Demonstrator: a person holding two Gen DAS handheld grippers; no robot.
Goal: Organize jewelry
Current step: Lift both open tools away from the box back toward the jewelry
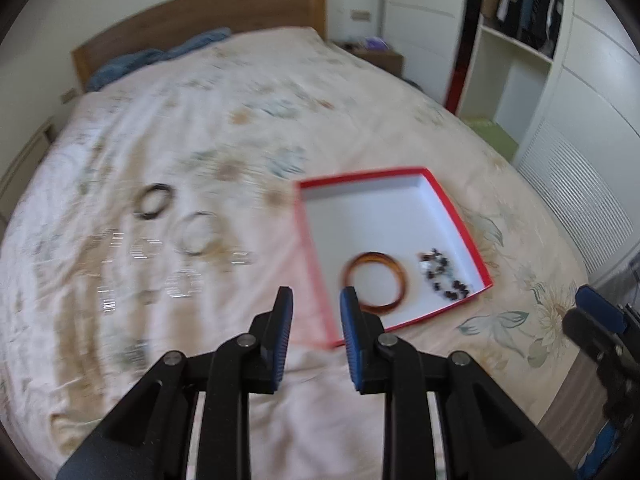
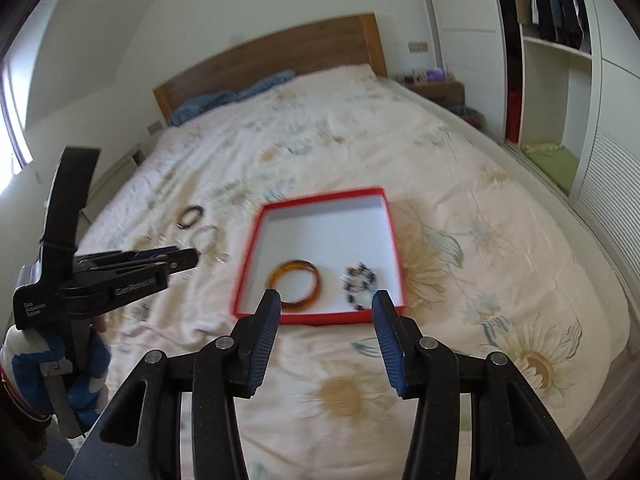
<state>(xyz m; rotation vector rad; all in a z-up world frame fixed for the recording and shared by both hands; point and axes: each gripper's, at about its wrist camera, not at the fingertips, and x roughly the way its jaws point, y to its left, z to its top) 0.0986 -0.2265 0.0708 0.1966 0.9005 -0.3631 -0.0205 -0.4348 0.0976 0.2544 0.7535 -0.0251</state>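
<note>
- Jewelry sits in two spots. An amber bangle (image 1: 377, 283) and a bead bracelet (image 1: 442, 276) lie in the red box (image 1: 456, 204), low in its white floor. A dark bangle (image 1: 155, 201) and a clear bangle (image 1: 197, 233) lie on the bed (image 1: 248, 120), in the left middle of the left wrist view.
- The left gripper (image 1: 316, 300) is low in the middle of its view. Its fingers are a little apart and hold nothing.
- The right gripper (image 2: 326, 304) is spread wide and holds nothing too. It hangs over the near edge of the box.
- I think the next job is to get a bangle off the bed. The left gripper is closer to them.
- To do it well, open the fingers more, come down over one side of the ring, and pinch just the rim. Go slow, as the sheet is soft and could get pinched too.
- The two loose bangles lie just beside each other, so pick the near clear one first.
- The box has low walls. Lift the bangle over the left wall, then let go.
- The upper half of the box floor is bare, so there is room to drop it there.
- The bed is wide and open on the left. The two grippers are near each other, so keep the right one still.
</note>
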